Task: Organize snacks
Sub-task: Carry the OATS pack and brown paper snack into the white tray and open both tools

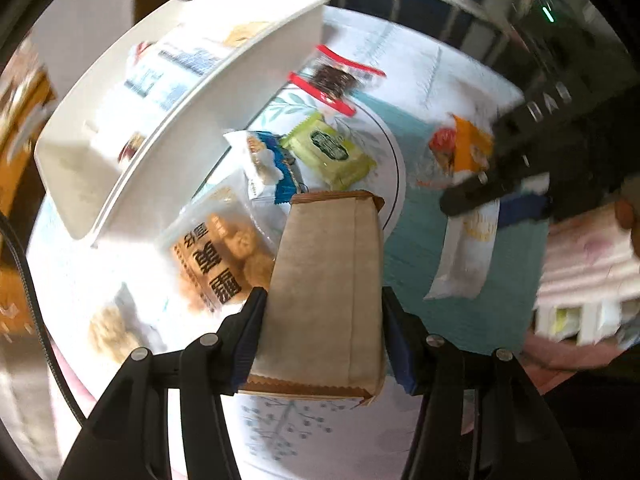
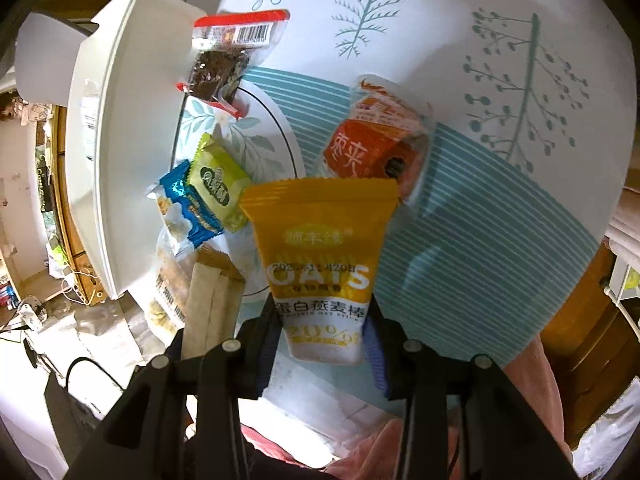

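Note:
My left gripper [image 1: 324,320] is shut on a brown kraft-paper snack packet [image 1: 324,288], held above the table. My right gripper [image 2: 324,332] is shut on a yellow and white oat bar packet [image 2: 320,264]; it also shows in the left wrist view [image 1: 466,248], held by the right gripper's black fingers [image 1: 480,196]. A white bin [image 1: 120,152] holding several snacks stands at the left. On a round plate [image 1: 394,152] lie a green packet [image 1: 332,152], a blue and white packet [image 1: 268,164] and a red-edged dark bar [image 1: 332,80].
An orange packet [image 2: 372,148] lies on the teal striped cloth right of the plate. A clear bag of brown puffs with dark lettering [image 1: 216,252] lies beside the bin, and another puff bag [image 1: 112,332] nearer me. The kraft packet shows in the right wrist view [image 2: 210,308].

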`<state>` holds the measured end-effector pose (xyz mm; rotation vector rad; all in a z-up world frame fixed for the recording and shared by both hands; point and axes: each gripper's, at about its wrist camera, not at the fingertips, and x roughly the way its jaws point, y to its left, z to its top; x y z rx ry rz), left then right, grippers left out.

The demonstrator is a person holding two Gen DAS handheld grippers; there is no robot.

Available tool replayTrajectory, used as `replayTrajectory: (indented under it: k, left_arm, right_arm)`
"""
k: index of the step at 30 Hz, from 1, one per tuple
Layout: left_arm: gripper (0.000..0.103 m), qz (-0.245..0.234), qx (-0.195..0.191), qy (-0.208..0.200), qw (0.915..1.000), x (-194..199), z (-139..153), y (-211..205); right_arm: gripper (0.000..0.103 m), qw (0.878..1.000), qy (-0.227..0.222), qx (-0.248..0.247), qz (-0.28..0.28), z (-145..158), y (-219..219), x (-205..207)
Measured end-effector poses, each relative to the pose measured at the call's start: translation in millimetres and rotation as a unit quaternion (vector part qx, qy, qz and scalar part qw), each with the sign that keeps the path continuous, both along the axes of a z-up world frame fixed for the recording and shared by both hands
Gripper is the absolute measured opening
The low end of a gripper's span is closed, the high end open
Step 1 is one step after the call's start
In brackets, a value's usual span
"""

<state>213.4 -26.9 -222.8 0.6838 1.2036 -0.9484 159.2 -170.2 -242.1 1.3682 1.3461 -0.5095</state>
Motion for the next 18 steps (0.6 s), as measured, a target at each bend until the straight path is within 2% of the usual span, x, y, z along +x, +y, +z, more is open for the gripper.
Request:
replayTrajectory:
  k: [7, 18]
  left_arm:
    - [0.054, 0.077, -0.034, 0.002, 0.9965, 16.7, 24.5, 21.3]
    - [0.054, 0.193, -0.106, -0.005, 0.9754, 44.5, 77.7, 45.6]
  right_arm:
    - [0.039, 1.000, -0.024, -0.002, -0.006, 22.7, -3.9, -8.2]
    - [0.039, 0.997, -0.074, -0.011, 0.022, 67.5, -27.2, 17.1]
